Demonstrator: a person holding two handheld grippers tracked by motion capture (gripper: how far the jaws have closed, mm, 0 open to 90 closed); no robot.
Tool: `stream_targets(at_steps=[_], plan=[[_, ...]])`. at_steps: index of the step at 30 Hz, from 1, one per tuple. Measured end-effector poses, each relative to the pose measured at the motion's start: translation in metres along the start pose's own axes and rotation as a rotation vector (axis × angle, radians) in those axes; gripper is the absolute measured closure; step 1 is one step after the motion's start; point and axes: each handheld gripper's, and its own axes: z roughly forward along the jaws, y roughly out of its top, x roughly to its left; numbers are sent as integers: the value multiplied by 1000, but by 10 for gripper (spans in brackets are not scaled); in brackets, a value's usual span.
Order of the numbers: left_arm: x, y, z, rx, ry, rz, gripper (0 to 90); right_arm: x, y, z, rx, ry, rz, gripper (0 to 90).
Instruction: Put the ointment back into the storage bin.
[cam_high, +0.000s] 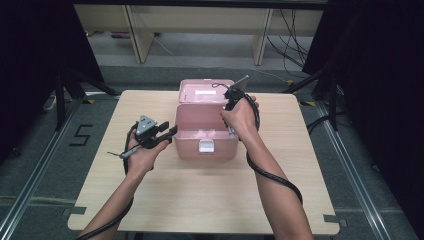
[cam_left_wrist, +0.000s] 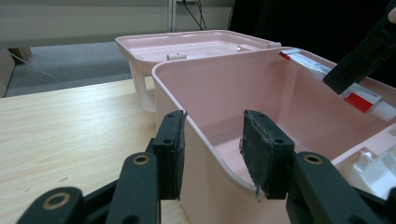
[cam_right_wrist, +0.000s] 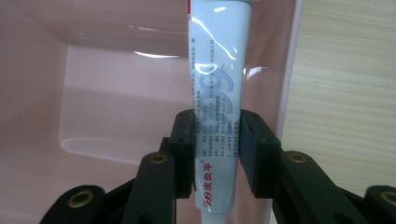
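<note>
The white ointment tube (cam_right_wrist: 218, 93) carries the figures "999" in large pale blue-grey print along its body. Below them, red Chinese characters follow a red "999" near the tube's lower end; the small print between is too fine to read. On the floor (cam_high: 50, 165) left of the table, a black "5" (cam_high: 81, 135) is marked.

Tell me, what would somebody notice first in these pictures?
Probably the open pink plastic box in the middle of the pale wooden table. Next, the white ointment tube pinched by the right gripper over the box's inside. The left gripper straddles the box's near wall, jaws apart.
</note>
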Motion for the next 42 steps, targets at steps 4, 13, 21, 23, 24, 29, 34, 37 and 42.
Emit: stream_targets(at_steps=[4,13,21,23,24,29,34,37,42], plan=[[0,0,0,2,-3,1,590,-1,1,3,1,-8,-22,693],[0,0,1,3,-3,0,590,1,1,7,34,-10,12,693],[-1,0,1,3,-4,0,590,2,2,10,55,-17,0,693],[0,0,1,3,-3,1,590,2,2,11,54,-22,-7,693],[0,0,1,3,-3,1,590,1,2,11,63,-26,-22,693],[0,0,1,4,-4,0,590,0,2,14,52,-26,-40,693],[-1,0,1,3,-4,0,590,3,2,15,65,-26,-2,693],[-1,-1,1,2,-4,-1,590,2,3,15,59,-35,-32,693],[0,-1,1,3,-3,-3,590,4,2,17,64,-34,-11,693]])
